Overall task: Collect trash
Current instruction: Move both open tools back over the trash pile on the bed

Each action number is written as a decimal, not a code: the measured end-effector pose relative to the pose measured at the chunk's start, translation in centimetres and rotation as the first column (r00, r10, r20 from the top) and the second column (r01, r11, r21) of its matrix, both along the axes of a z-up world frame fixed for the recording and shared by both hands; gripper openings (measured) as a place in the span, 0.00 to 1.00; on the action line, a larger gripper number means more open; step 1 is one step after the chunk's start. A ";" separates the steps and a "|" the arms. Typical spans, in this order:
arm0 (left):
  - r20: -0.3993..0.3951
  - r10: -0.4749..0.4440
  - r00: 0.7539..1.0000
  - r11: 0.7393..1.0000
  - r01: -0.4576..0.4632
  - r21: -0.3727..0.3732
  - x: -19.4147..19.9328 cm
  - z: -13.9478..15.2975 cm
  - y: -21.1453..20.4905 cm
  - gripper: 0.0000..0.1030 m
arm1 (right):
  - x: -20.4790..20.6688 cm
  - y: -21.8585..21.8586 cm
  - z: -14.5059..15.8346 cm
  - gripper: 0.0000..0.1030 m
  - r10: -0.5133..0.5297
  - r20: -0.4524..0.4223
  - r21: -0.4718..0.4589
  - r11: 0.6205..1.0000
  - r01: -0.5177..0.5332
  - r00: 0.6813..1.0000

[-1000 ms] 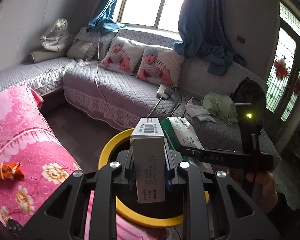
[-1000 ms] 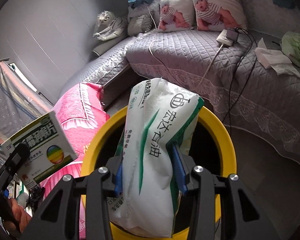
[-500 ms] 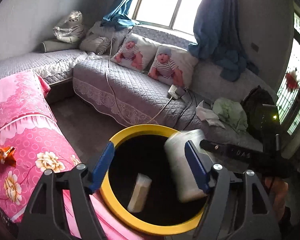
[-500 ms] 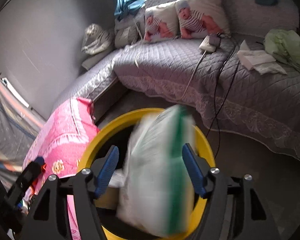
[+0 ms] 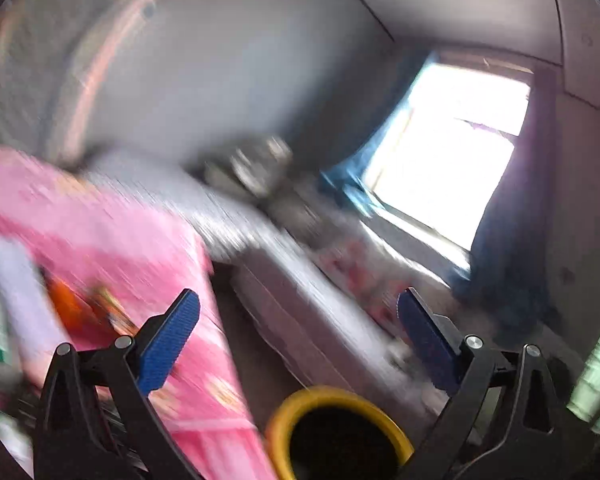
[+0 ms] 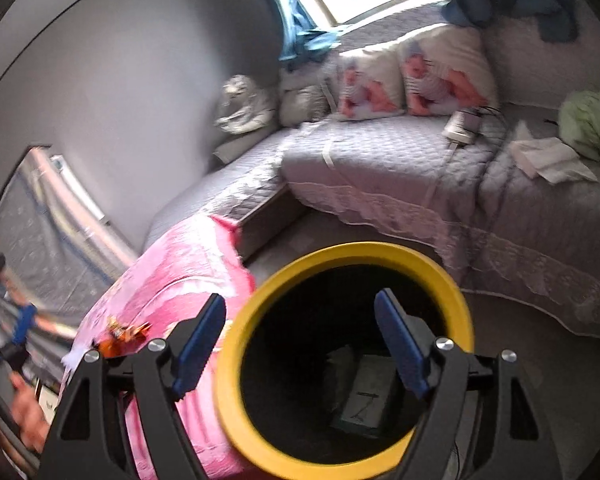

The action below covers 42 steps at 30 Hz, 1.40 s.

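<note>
Right gripper (image 6: 300,336): jaws spread wide and holding nothing, poised directly above the round yellow-rimmed trash bin (image 6: 452,292); a grey box (image 6: 366,396) lies flat on the bin's dark bottom. Left gripper (image 5: 296,340): jaws likewise wide and unladen, raised above and tilted away from the bin (image 5: 292,412). An orange crumpled wrapper (image 6: 122,334) lies on the pink floral cover (image 6: 188,256) beside the bin.

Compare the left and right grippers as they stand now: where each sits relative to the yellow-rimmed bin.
The right gripper hangs over the yellow-rimmed bin, looking straight into it; the left gripper sits off it, with the bin low in its view. The right view is fairly sharp; the left view is smeared by motion. Both have their jaws wide apart, holding nothing.
</note>
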State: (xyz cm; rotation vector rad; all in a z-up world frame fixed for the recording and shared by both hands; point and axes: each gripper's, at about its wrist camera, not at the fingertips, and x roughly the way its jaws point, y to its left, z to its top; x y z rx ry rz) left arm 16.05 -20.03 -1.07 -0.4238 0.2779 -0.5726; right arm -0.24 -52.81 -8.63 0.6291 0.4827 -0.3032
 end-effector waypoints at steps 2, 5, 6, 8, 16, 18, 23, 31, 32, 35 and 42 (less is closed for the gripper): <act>0.091 0.162 0.983 0.985 -0.167 0.045 -1.3 2.0 1.7 0.92 | 0.8 1.4 0.6 0.72 0.042 0.006 -0.013 0.999 -0.042 0.999; 0.168 0.268 0.949 0.955 -0.284 0.081 -2.1 3.6 3.6 0.92 | 2.0 3.8 1.7 0.73 0.107 0.022 -0.045 0.993 -0.106 0.994; 0.205 0.322 0.924 0.936 -0.344 0.079 -2.6 4.3 4.7 0.92 | 2.3 4.7 2.1 0.74 0.132 0.031 -0.057 0.990 -0.130 0.991; 0.273 0.431 0.860 0.884 -0.463 0.060 -3.6 5.1 6.0 0.92 | 3.1 6.7 2.9 0.78 0.180 0.049 -0.093 0.980 -0.175 0.982; 0.465 0.482 0.743 0.833 -0.553 0.021 -6.5 7.5 14.3 0.92 | 6.0 15.5 5.0 0.86 0.423 0.083 -0.211 0.892 -0.399 0.902; 0.489 0.361 0.794 0.881 -0.462 0.100 -6.6 6.9 16.5 0.92 | 6.9 17.4 5.0 0.86 0.479 0.076 -0.207 0.866 -0.456 0.875; 0.408 -0.116 0.906 0.890 -0.088 0.447 -7.8 2.5 21.9 0.92 | 8.4 20.6 4.8 0.86 0.543 0.042 -0.218 0.824 -0.523 0.839; 0.120 -0.460 0.880 0.667 0.253 0.701 -9.4 -6.4 23.8 0.92 | 10.6 24.2 3.5 0.87 0.599 -0.025 -0.207 0.780 -0.590 0.800; 0.103 -0.473 0.875 0.657 0.272 0.703 -8.5 -6.7 24.1 0.92 | 10.6 24.5 3.3 0.87 0.604 -0.030 -0.208 0.775 -0.596 0.796; 0.031 -0.513 0.858 0.634 0.355 0.687 -6.7 -8.3 24.2 0.92 | 11.1 25.5 3.2 0.87 0.616 -0.042 -0.209 0.764 -0.610 0.786; -0.105 -0.638 0.763 0.548 0.545 0.635 -3.0 -10.2 23.7 0.92 | 11.5 26.6 2.9 0.87 0.623 -0.075 -0.231 0.749 -0.622 0.778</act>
